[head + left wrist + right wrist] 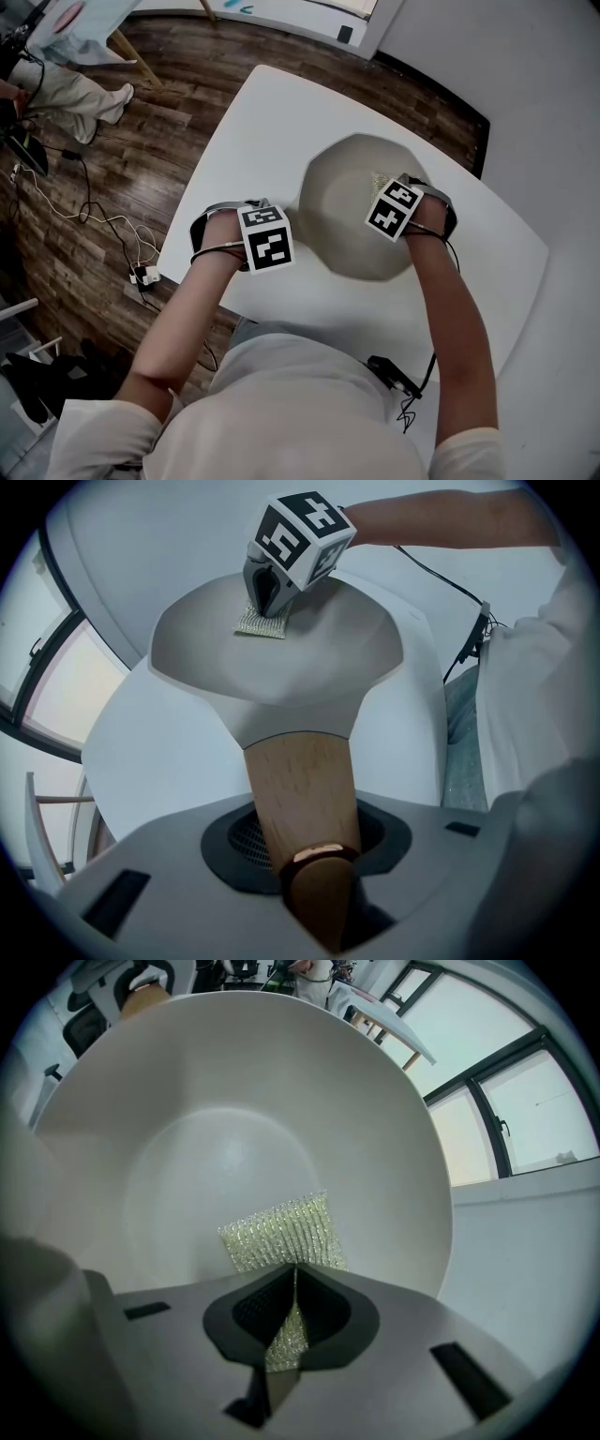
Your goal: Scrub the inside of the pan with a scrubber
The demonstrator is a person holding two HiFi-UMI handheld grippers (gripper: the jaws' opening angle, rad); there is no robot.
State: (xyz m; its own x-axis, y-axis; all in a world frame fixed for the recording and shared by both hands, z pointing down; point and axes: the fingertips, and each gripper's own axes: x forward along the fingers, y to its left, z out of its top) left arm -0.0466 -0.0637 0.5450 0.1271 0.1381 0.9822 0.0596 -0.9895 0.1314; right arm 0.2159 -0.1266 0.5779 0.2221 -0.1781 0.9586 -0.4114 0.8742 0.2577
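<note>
At your far left, a dark plank floor [141, 122] with trailing cables borders the smooth white tabletop [272, 103], which has rounded corners. Over its near-left part, your left gripper [267, 239] has its jaws clamped on the pan's handle [300, 789]. The handle is a tapered piece of pale, speckled wood with a thin copper-coloured ring [323, 853] near its end, and it runs straight out from between the jaws to the pan's body. The pan [347, 216] sits on the tabletop just right of that gripper. It is matte grey-white, with a faceted, many-sided rim and a smooth, shallow curved interior. Inside it, on the right-hand slope, lies the scrubber [281, 1232], a small square of glittery yellow-green woven mesh spread flat against the pan's inner surface. Your right gripper [394, 208] reaches in over the pan's right rim, and its jaws are pinched together on the near edge of the scrubber, with a fold of mesh squeezed between them.
</note>
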